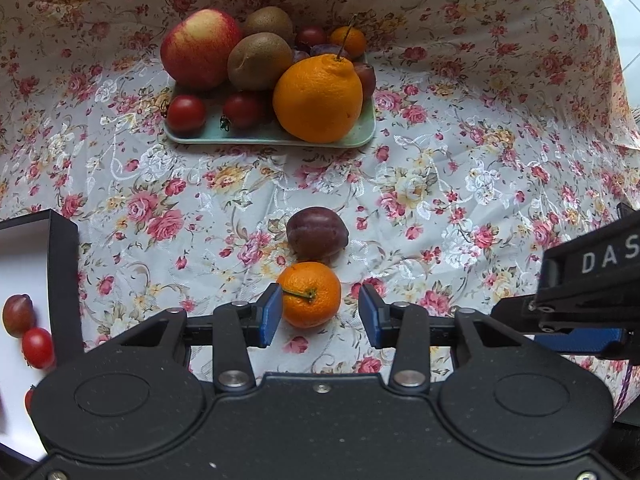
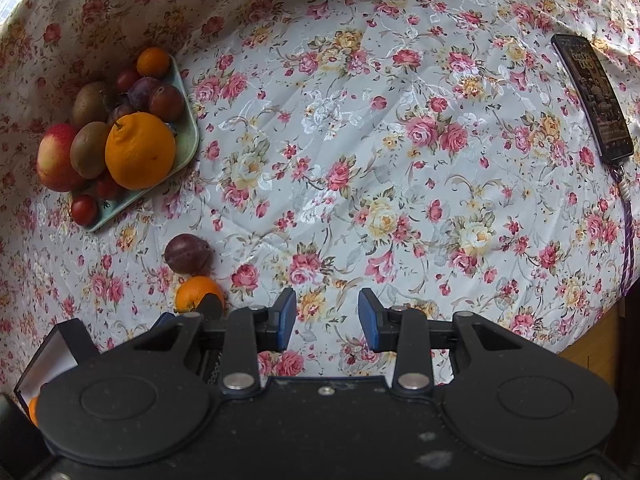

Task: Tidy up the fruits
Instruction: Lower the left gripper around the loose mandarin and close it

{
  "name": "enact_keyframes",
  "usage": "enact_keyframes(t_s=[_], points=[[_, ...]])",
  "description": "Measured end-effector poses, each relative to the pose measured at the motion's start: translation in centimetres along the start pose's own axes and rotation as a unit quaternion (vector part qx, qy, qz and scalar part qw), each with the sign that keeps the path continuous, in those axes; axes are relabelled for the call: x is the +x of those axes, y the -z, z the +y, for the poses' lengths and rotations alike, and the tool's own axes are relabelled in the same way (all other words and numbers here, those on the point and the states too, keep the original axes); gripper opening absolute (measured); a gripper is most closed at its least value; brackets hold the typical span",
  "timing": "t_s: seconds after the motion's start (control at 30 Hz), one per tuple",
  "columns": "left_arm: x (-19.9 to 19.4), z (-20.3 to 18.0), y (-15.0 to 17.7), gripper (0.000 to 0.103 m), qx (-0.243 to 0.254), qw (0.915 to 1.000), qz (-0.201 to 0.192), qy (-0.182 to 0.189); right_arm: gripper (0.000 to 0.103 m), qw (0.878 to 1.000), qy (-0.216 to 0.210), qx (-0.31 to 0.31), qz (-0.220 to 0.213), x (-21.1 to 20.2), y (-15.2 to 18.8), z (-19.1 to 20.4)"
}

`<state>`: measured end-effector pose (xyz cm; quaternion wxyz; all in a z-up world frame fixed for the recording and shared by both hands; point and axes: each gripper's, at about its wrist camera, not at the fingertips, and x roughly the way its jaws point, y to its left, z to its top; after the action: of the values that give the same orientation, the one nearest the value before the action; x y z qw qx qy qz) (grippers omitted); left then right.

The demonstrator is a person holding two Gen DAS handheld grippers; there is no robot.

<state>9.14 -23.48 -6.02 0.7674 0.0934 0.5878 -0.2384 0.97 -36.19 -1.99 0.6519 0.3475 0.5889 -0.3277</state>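
Broadly, a floral cloth covers the counter. Far left on it, a green tray carries an apple, a big orange, kiwis, plums and tomatoes. At the near left edge sits a dark-walled box with a plum and tomato inside. A phone lies far right. The left tongs stand wide open around a mandarin; the left pad looks to be touching it, though that is hard to tell. A plum rests just beyond it. The right tongs hang open and empty over bare cloth.
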Motion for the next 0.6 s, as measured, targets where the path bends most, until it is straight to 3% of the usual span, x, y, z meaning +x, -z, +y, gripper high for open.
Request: enact_keyframes(t_s=[0.3,0.6], points=[[1.1,-0.7,-0.7,0.051,0.005,0.9993,-0.001,-0.036,0.037,1.000,0.001,-0.003,0.003,0.4,-0.7,0.0],[2.2,0.2,-1.2,0.053,-0.012,0.9988,0.014,-0.045,0.037,1.000,0.001,-0.005,0.009,0.9,-1.0,0.1]])
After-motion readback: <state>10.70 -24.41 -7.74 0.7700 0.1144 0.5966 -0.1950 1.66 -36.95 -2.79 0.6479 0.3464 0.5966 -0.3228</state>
